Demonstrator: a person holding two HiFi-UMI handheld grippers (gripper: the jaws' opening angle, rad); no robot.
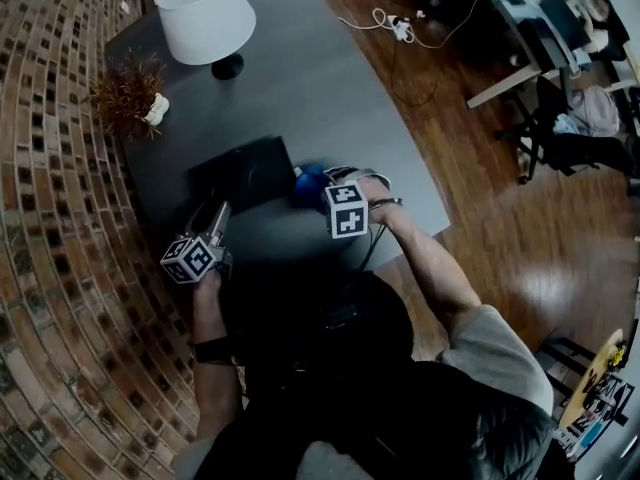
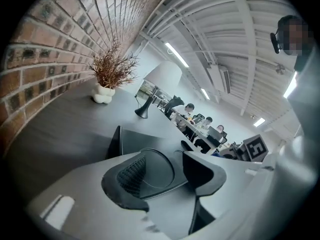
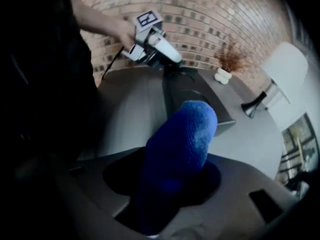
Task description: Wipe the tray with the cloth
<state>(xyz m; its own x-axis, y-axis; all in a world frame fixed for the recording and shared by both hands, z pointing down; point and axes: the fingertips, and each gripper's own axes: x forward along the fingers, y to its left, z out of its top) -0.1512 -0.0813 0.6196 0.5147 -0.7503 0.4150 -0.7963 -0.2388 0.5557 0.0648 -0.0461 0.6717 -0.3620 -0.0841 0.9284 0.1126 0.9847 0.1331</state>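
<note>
A dark rectangular tray (image 1: 245,171) lies on the grey table (image 1: 330,98). My left gripper (image 1: 222,210) points at the tray's near-left corner. In the left gripper view the tray's near rim (image 2: 160,176) lies between the jaws, which stand wide, and I see no pad pressed onto it. My right gripper (image 1: 325,190) hangs steeply down at the tray's right edge, shut on a blue cloth (image 1: 308,182). In the right gripper view the cloth (image 3: 182,144) sticks out as a thick roll between the jaws, above the table just beside the tray (image 3: 192,96). The left gripper (image 3: 160,51) shows at the tray's far end.
A white-shaded lamp (image 1: 205,18) and a dried plant in a white pot (image 1: 130,93) stand at the back of the table. A brick wall (image 1: 50,248) runs along the left. The table's curved edge (image 1: 420,183) drops to a wood floor with cables (image 1: 400,28). Office desks and chairs (image 1: 570,118) stand beyond.
</note>
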